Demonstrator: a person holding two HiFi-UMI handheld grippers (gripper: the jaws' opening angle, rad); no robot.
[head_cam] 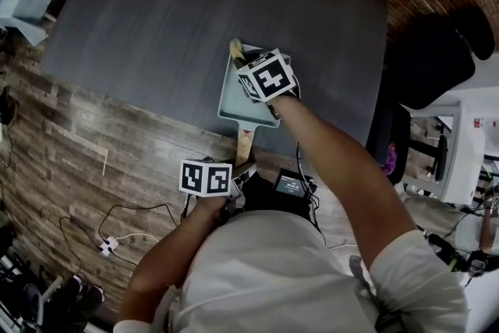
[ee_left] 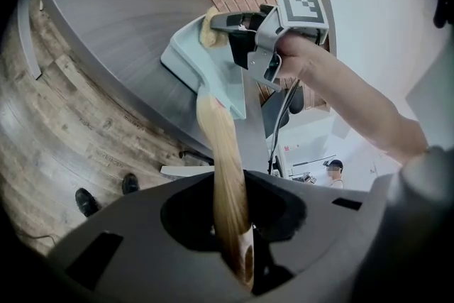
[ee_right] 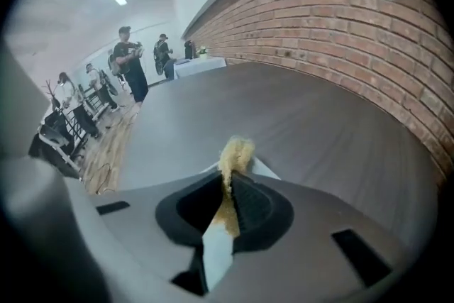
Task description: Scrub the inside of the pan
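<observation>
A square pale grey-green pan [head_cam: 234, 99] sits on the dark table [head_cam: 171, 19] near its front edge. Its wooden handle [head_cam: 245, 143] points toward me. My left gripper [head_cam: 240, 168] is shut on that handle [ee_left: 223, 160], which runs straight between the jaws in the left gripper view. My right gripper [head_cam: 240, 55] reaches over the pan to its far corner, shut on a yellow scrubbing sponge [head_cam: 235, 48]. In the right gripper view the sponge [ee_right: 235, 152] sticks out past the jaws [ee_right: 228, 199] against the pan's rim [ee_right: 267, 168]. From the left gripper's camera the sponge [ee_left: 209, 28] presses at the pan's [ee_left: 213, 74] far edge.
A brick wall [ee_right: 340, 18] runs along the table's far side. Wooden floor [head_cam: 62, 160] with cables and a white power strip [head_cam: 107, 246] lies to the left. A black chair [head_cam: 437, 51] stands at the right. Several people [ee_right: 131, 60] stand across the room.
</observation>
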